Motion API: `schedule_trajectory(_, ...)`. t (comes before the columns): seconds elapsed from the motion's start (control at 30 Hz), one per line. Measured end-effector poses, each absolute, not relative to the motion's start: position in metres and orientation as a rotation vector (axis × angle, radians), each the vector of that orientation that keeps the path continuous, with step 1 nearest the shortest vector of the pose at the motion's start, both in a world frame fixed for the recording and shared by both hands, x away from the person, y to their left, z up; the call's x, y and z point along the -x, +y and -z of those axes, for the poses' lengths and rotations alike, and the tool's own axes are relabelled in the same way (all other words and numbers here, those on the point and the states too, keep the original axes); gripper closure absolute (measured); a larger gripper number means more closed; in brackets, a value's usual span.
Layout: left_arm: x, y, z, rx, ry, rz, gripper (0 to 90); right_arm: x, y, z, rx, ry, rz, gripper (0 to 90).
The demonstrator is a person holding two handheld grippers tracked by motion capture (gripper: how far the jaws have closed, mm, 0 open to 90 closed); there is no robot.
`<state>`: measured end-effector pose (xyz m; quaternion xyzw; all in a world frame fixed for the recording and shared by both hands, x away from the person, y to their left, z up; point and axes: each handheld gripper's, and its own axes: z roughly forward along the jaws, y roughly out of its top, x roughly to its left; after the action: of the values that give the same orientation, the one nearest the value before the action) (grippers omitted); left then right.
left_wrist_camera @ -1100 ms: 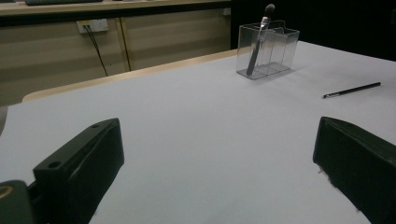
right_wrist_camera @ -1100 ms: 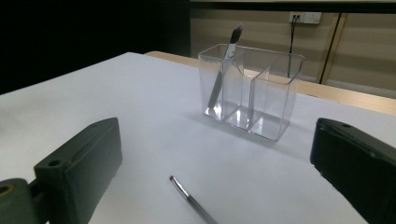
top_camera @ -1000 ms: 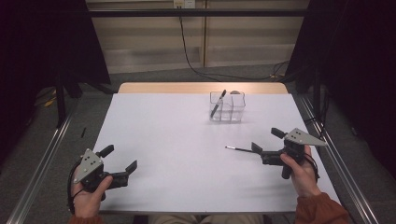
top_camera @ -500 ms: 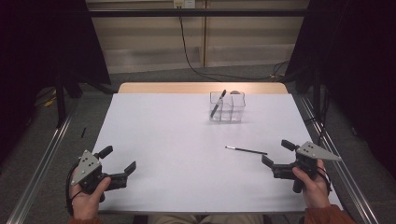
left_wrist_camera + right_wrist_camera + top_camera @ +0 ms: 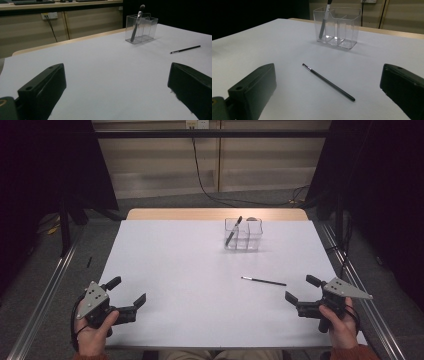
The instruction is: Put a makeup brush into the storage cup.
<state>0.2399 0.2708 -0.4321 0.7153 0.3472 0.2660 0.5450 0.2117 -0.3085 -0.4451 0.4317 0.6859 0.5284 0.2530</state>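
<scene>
A thin dark brush (image 5: 263, 281) lies flat on the white desk (image 5: 180, 270), right of centre in the high view, with its tipped end toward the middle of the frame. The right tongs (image 5: 303, 291) sit in the lower right of that frame, jaws spread wide and holding nothing, near the brush's handle end but clear of it. In the right gripper view the brush (image 5: 328, 81) lies just ahead between the two black jaws, running from centre down toward the lower right.

The left tongs (image 5: 128, 292) rest in the lower left of the high view, also spread and empty, well apart from the brush.

Toward the top centre stands a clear divided holder (image 5: 243, 234), and a larger brush (image 5: 233, 230) leans in its left compartment.

The work looks to be at the stage of collecting the loose brush for the holder; the pick-up has not begun. The next move likely calls for the right tongs to go forward and low, straddle the thin handle across its length, and close gently. Since it lies flat on the desk, the jaw tips will need to come right down to the surface to catch it. Then it should be lifted, tipped upright and dropped into a free compartment.
</scene>
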Motion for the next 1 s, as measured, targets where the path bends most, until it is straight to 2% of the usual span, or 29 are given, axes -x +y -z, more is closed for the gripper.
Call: schedule_trajectory(1.0,-0.241,0.270,0.433,-1.704,0.832,-0.638,1.9,-0.242,-0.288,0.435,-1.103,1.924,-1.475,0.0)
